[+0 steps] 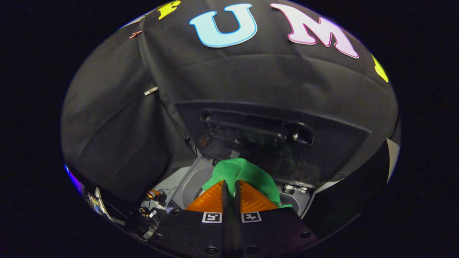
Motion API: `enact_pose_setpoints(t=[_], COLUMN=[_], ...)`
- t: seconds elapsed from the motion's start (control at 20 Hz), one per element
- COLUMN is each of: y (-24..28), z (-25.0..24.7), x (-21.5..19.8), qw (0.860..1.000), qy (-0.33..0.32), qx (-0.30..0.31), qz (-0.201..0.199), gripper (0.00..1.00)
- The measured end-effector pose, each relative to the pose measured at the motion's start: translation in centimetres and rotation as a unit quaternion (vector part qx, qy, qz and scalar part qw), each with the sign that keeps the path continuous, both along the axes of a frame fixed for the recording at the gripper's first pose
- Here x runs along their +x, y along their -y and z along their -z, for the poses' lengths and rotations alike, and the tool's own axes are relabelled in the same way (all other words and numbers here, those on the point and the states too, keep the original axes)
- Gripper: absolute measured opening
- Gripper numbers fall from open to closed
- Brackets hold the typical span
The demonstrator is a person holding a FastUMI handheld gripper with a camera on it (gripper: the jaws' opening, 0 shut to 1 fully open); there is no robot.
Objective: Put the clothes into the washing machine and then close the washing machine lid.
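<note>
Progress looks partial: we carry the crumpled green cloth garment point(247, 175), clenched between our gripper's point(229, 200) orange ribbed fingers point(211, 199), above the grey washing machine's tub point(190, 186); at twelve o'clock its dark lid point(258, 143) stands raised, unclosed.

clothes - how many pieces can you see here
1: a green garment pinched between the fingers of the hand-held gripper, above the washing machine opening, its lid raised. More may lie hidden inside.

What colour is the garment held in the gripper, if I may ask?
Bright green garment, pinched between the orange fingers; gripper view.
</note>
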State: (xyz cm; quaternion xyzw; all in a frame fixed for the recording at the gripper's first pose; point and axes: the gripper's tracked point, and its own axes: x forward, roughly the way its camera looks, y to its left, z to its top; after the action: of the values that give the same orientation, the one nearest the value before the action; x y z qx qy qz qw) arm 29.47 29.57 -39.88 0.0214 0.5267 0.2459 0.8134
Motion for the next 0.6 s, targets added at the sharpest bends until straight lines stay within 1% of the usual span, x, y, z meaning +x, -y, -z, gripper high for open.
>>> enact_pose_setpoints(t=[0.15,0.2,0.3,0.4,0.5,0.6], y=[0.0,-0.4,-1.2,-1.1,-1.3,-1.6], z=[0.3,-0.1,-1.2,-0.8,-1.9,-2.7], x=[-0.4,-0.4,0.4,0.7,0.4,1.3], qw=[1.000,1.000,0.999,0.999,0.999,0.998], qy=[0.000,-0.002,0.014,0.026,0.025,0.049], qx=[-0.009,0.005,0.029,0.028,0.035,0.044], qz=[-0.014,-0.012,-0.008,-0.010,-0.014,-0.015], gripper=[0.06,0.14,0.56,0.97,0.99,0.99])
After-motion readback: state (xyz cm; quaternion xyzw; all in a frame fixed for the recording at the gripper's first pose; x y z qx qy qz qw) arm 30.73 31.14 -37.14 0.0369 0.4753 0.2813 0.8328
